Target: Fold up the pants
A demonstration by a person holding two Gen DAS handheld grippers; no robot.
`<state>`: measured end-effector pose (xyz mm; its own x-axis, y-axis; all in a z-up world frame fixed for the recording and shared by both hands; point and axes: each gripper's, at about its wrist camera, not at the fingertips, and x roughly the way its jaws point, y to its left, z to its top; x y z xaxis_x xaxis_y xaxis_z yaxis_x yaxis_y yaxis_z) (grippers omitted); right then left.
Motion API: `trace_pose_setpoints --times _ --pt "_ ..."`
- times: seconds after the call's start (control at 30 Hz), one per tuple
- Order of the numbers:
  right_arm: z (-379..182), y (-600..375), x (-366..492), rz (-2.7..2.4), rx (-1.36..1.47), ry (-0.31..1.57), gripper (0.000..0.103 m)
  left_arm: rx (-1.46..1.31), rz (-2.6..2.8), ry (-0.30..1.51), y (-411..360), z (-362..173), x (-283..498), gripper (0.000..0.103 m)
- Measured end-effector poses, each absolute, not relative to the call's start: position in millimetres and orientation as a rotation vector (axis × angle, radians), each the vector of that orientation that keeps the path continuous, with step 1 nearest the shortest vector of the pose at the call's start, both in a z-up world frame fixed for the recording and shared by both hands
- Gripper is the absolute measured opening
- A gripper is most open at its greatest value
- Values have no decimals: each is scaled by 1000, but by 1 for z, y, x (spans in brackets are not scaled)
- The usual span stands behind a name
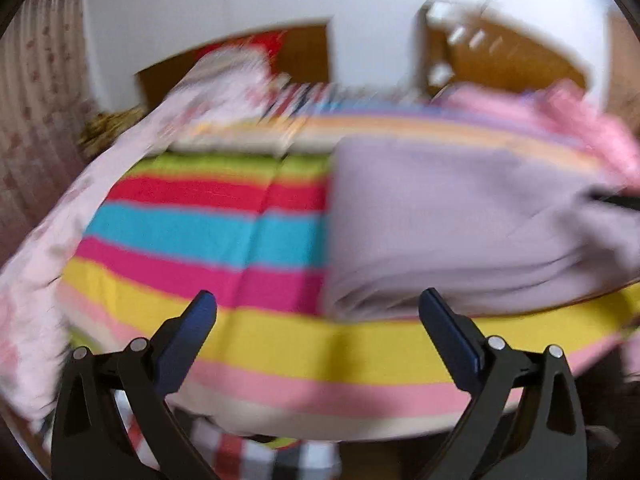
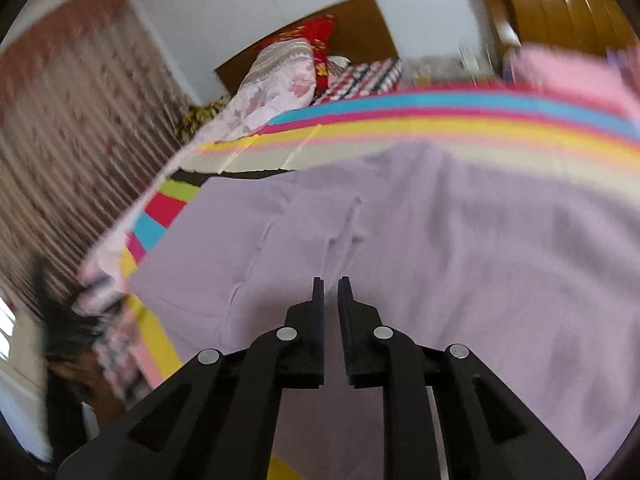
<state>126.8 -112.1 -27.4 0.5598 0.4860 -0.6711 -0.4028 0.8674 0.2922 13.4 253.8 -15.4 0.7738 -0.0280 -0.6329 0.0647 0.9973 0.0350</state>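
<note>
1. We risk dragging the lilac pants (image 2: 420, 240) out of square on the striped bed sheet (image 1: 248, 336) if we pinch one layer.
2. Our left gripper (image 1: 318, 304) gapes wide, holding nothing; the pants lie ahead, to its right.
3. Our right gripper (image 2: 331, 280) is nearly closed above the pants; whether it pinches cloth, we cannot tell.

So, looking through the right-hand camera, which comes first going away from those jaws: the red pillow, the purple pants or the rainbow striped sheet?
From the right gripper, nearest first:
1. Purple pants, spread directly under and ahead of the jaws.
2. Striped sheet, its bands showing beyond the pants' far edge.
3. Red pillow, far back, left of centre, against the brown headboard.
</note>
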Motion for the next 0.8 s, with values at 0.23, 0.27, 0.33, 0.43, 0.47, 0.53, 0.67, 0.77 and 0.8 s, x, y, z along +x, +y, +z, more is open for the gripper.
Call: trace_pose_setpoints --times 0.23,0.27,0.33,0.43,0.47,0.53,0.67,0.77,0.8 --pt "-27 -42 133 591 -72 840 17 -147 -184 645 223 28 97 101" --pt "-32 -36 131 594 -105 852 17 -137 -186 683 216 20 112 101" --pt "-48 -35 127 559 -161 887 18 -133 -196 823 202 -17 149 101" --pt "-60 -69 126 480 -106 883 80 -65 -137 931 192 -63 167 101" --pt "-61 -80 129 508 -38 918 85 -17 -129 907 186 -63 164 101" --pt "-53 -94 134 573 45 919 78 15 -118 938 178 -55 159 101" --pt "-23 -80 152 598 -64 823 77 -196 -263 893 187 -10 173 101" --pt "-25 -53 175 702 -147 859 77 -166 -226 889 182 2 202 101" --pt "-33 -46 184 700 -191 905 77 -124 -199 929 174 -5 219 101"
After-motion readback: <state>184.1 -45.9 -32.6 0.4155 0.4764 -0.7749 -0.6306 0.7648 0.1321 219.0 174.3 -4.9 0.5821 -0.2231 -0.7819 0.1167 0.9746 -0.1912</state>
